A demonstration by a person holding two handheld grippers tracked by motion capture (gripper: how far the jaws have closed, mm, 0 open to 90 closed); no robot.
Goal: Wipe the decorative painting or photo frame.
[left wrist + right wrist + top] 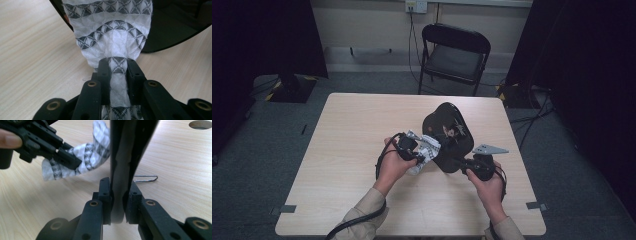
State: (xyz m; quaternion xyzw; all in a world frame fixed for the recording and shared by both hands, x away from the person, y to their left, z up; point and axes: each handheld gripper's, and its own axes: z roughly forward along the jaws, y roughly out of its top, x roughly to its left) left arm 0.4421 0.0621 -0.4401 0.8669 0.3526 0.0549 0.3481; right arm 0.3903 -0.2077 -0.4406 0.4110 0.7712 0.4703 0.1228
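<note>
Left gripper view: patterned cloth (112,37) between hand-held gripper (118,65) jaws.

I'm looking at a bare recording room: a wooden table (362,150) centre frame, folding chair (455,57) at top, wall socket (416,6) above, black curtains (267,35) both sides, cables across grey carpet (257,165).

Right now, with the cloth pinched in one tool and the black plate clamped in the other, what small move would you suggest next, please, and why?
Probably sweep the left tool a little further across the black plate: it is shut on the patterned cloth, which lies against the plate's glossy face, while the right tool clamps the plate's edge and holds it tilted above the table.
</note>
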